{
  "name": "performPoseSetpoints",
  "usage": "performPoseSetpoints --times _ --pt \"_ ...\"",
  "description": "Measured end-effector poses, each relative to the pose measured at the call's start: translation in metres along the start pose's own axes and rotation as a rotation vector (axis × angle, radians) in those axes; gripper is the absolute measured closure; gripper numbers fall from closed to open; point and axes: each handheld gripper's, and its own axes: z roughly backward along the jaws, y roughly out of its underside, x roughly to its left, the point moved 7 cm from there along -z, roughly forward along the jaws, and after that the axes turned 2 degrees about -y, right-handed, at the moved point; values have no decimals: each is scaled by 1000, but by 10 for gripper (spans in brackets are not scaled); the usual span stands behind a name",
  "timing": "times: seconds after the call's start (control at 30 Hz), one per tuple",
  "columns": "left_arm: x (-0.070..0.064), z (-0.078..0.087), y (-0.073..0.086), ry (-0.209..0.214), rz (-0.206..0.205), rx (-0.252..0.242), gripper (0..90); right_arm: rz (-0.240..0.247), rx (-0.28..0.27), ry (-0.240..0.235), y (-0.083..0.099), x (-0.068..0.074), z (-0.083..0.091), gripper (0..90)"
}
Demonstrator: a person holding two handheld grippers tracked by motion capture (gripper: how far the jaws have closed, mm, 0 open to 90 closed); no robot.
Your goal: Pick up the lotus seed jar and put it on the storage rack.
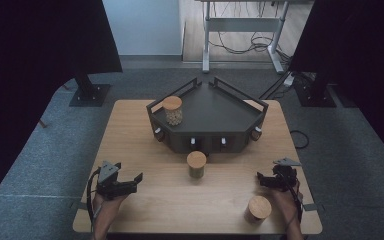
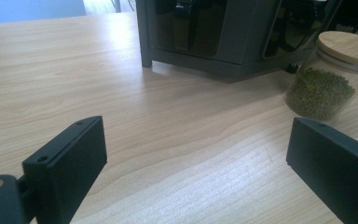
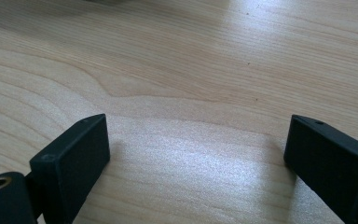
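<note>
1. A light wooden table stood on grey carpet and carried everything.
2. A dark angular rack sat at the table's far middle.
3. A cork-lidded jar of green beans stood on the table just in front of the rack.
4. Another cork-lidded jar stood well in front of the rack, to its right, near the table's front edge.
</note>
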Motion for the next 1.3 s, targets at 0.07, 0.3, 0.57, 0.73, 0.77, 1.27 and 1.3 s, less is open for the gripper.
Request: performPoseSetpoints --times 0.07,0.3,0.57,0.73,0.77,1.27,1.3 --pt "0 0 2 -2 1 2 45 0 0 0 0 0 0 60" --pt "0 0 8 -5 7 8 47 0 0 0 0 0 0 60" --pt "0 0 15 -5 9 24 47 -3 0 3 0 0 0 60" --pt "1 0 20 -5 16 29 48 -6 0 7 0 0 0 60" --pt "1 0 21 -6 17 30 49 -7 0 7 0 0 0 60" --pt "0 -1 32 -8 21 50 50 -7 0 8 0 0 0 60" --pt "0 -2 33 -9 21 51 50 -7 0 8 0 0 0 60"
